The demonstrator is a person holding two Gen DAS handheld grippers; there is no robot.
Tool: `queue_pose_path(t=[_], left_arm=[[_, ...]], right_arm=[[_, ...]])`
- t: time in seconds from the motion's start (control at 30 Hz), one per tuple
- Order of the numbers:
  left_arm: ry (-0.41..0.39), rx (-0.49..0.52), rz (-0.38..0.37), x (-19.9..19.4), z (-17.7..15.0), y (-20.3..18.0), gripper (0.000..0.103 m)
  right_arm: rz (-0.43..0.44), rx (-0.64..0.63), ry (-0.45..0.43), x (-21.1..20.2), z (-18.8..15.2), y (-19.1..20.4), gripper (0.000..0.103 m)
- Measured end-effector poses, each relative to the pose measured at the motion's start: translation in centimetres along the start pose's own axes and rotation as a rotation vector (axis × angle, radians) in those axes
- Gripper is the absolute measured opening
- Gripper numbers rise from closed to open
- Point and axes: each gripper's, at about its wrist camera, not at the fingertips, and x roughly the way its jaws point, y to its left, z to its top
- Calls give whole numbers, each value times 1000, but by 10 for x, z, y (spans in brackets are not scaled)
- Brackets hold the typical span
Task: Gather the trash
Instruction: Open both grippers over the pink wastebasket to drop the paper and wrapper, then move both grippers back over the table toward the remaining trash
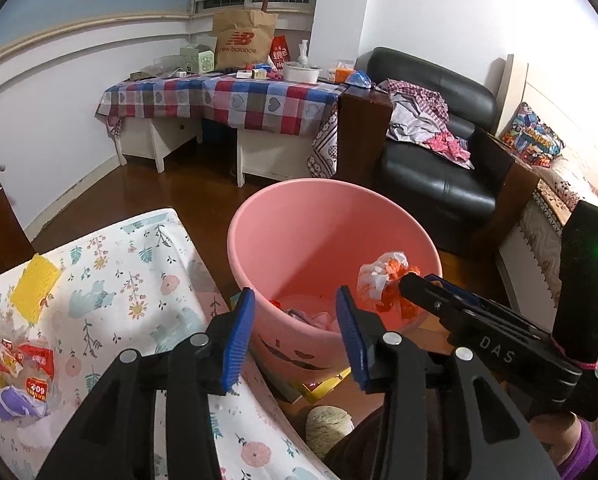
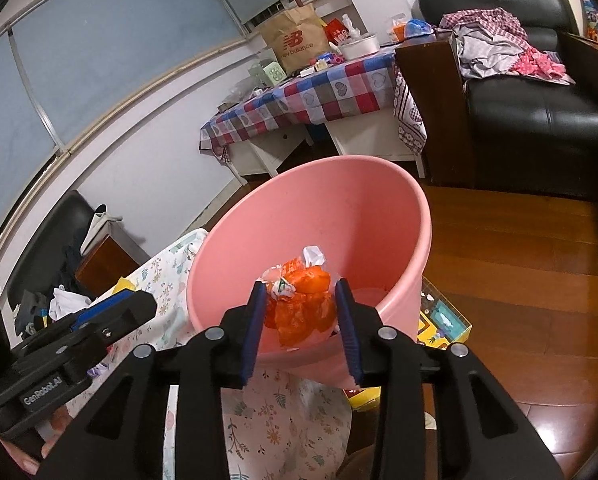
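While wrappers wait on your floral surface, your left gripper gapes empty; rightward, your right gripper loosely brackets the orange wrapper above the pink bin, which may snag the rim.

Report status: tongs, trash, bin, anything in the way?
Left tongs open, empty. Right tongs open around orange wrapper, over pink bin. More wrappers on floral cloth. Nothing blocking.
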Motion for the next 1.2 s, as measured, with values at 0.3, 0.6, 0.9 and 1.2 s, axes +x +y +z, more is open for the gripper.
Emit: queue_pose_path(t=[0.3,0.6,0.9,1.2], left_arm=[[-31,-1,-8,-28,-10,6,44],[-54,-31,16,-66,-31,22,46],[-74,-68,64,-100,-56,43,46],[-97,-109,137,-132,-88,73,46]], right_arm=[[2,-27,-11,-9,-3,11,47],[47,-100,-8,-22,-12,41,47],[110,-172,49,-26,-33,79,47],[144,-248,104,-25,-53,113,47]])
